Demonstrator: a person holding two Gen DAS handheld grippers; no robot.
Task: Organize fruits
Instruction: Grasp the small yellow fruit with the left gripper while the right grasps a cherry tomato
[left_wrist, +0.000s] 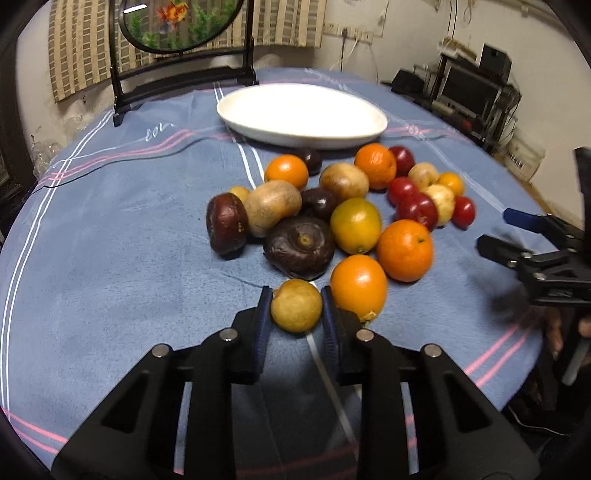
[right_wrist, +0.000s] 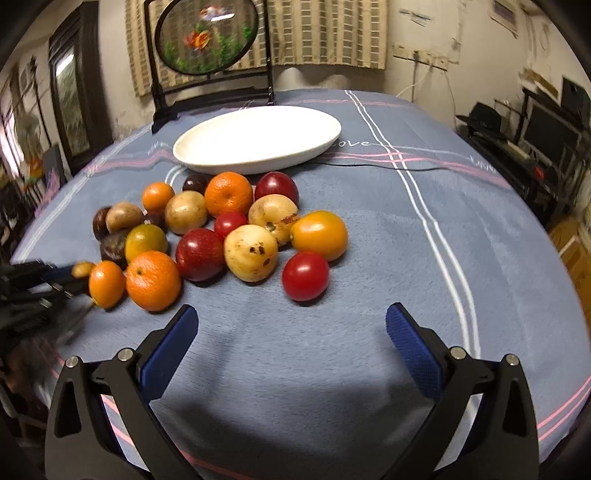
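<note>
Left hand-held gripper (left_wrist: 296, 306) clenched on small yellow-brown fruit (left_wrist: 296, 311), at 6 o'clock edge of fruit pile (left_wrist: 332, 206). Orange (left_wrist: 358, 282) touching at 2 o'clock. Right hand-held gripper (right_wrist: 291, 325) released, jaws wide, nothing between, over blue cloth on tabletop (right_wrist: 369, 258). Red tomato (right_wrist: 305, 275) near, 12 o'clock. White dish (right_wrist: 258, 138) beyond pile, empty.

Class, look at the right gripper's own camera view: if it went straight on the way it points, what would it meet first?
Probably the blue tablecloth: the open right gripper points down at bare cloth. The nearest fruit along that line is the red tomato, though depth is hard to judge.
</note>
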